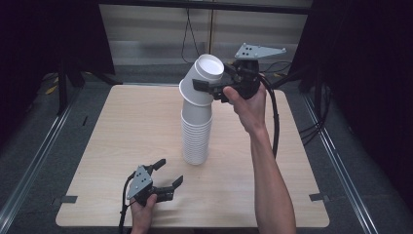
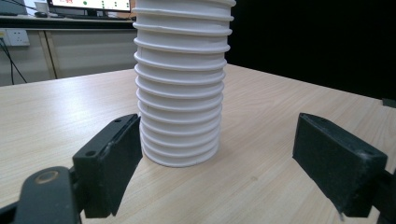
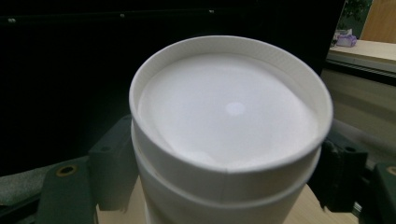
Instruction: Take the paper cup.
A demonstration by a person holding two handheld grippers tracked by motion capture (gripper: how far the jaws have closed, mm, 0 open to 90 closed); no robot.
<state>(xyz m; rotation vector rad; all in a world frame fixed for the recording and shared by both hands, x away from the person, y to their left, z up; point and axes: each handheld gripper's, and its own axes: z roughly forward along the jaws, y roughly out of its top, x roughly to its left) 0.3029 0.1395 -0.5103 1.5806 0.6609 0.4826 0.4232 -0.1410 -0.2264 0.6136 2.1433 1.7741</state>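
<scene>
Hand-held gripper on the left (image 1: pixel 167 174) rested low near the front edge of the tabletop (image 1: pixel 122 126), held by the person's left hand (image 1: pixel 142 208), with its two black jaws spread wide and nothing between them. Seen from the left gripper view, that left hand-held gripper (image 2: pixel 217 158) faced the foot of the stack of white paper cups (image 2: pixel 180 93), which stood a little beyond the jaw tips without touching them.

Further right, the stack of white paper cups (image 1: pixel 197 136) stood upside down, rims downward, near the middle of the tabletop, its ribbed rims nested closely one over another.

At the top of the stack, the tilted top cup (image 1: pixel 202 80) leaned toward the right, its flat white base turned up and toward the camera, its rim partly lifted off the cups beneath.

On the right, the right hand-held gripper (image 1: pixel 207 87), held up by the person's right hand (image 1: pixel 251 105) on a raised forearm, had its jaws closed against the two sides of the tilted top cup. In the right gripper view, the tilted top cup (image 3: pixel 231 126) sat between the black jaws of the right hand-held gripper (image 3: pixel 224 177), one jaw pressing each side of its wall, with the rim of another cup just below it.
</scene>
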